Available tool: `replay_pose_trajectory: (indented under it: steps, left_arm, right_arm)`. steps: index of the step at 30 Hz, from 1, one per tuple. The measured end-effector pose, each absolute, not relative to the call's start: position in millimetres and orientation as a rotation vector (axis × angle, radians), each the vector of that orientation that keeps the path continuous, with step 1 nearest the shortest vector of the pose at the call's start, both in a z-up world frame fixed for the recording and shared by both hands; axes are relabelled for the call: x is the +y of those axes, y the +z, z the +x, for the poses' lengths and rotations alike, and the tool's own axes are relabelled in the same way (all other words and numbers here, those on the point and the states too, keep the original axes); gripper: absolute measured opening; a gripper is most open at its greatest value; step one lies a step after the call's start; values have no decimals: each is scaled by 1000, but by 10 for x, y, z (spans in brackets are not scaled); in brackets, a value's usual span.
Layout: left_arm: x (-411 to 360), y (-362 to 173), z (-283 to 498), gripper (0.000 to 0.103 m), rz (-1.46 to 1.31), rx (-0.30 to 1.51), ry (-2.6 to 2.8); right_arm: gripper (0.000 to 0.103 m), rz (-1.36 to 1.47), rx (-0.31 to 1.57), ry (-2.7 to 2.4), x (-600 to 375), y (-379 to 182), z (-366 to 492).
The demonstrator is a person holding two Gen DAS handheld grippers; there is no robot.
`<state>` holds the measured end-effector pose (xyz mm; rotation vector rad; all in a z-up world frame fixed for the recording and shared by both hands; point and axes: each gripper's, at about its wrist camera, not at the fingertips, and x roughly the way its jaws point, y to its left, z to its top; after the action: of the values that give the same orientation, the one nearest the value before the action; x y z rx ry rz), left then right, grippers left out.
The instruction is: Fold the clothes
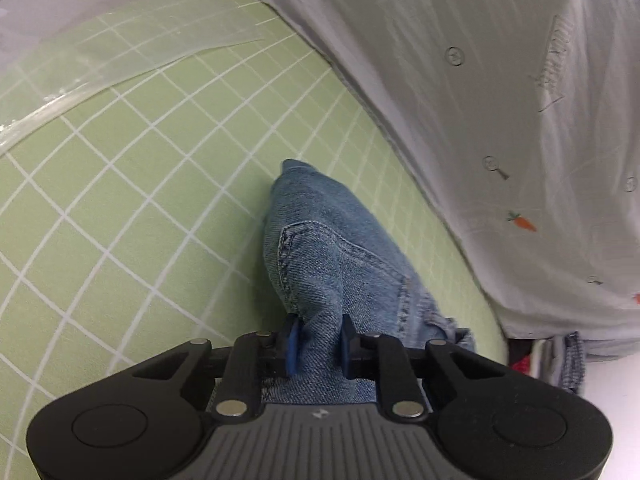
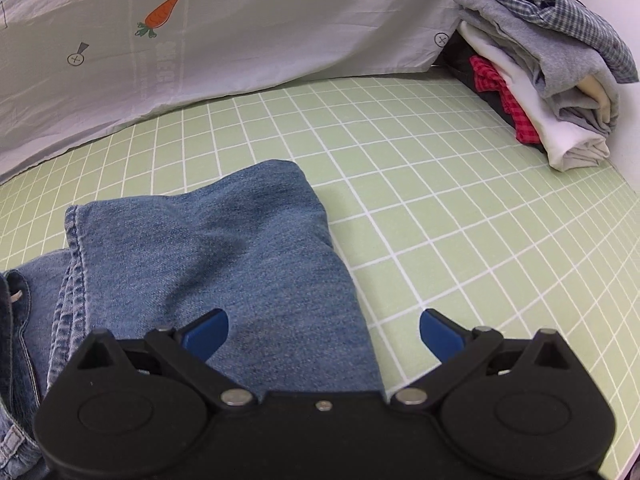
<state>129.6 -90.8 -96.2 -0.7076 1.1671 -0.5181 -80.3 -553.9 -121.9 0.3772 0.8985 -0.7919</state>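
Observation:
A pair of blue denim jeans (image 2: 224, 248) lies partly folded on a green grid mat (image 2: 460, 216). In the left wrist view my left gripper (image 1: 319, 343) is shut on a bunched fold of the jeans (image 1: 328, 256), near a stitched pocket, and holds it just above the mat (image 1: 120, 220). In the right wrist view my right gripper (image 2: 324, 330) is open. Its blue pads (image 2: 206, 334) stand wide apart, the left one over the denim, the right one over bare mat.
A pale grey sheet with carrot prints (image 2: 200, 32) covers the back of the mat and also shows in the left wrist view (image 1: 500, 100). A stack of folded clothes (image 2: 552, 72) sits at the far right. Clear tape (image 1: 120, 60) holds the mat's edge.

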Motion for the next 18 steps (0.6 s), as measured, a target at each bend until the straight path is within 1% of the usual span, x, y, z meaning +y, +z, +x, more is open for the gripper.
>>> replay_pose_trajectory:
  steps: [4,11,15,18]
  left_arm:
    - [-1217,-770,1224,20,-833,1143,-691]
    - [-2059,-661,1135,20,-970,1192,-862]
    - [-2605,-777,1076,20,-1104,1264,-926]
    - [-3010,-894,1000,20,-1084,1325,-920]
  right_arm:
    - [103,435,874,-823,-5577,-1261,-1047]
    - [103,526,822,-860,-5755,-1224,-1449]
    - [103,552,830,-866,-5872,-1271,-1614]
    - [103,581,837,-873,-5993,-1329,-1691]
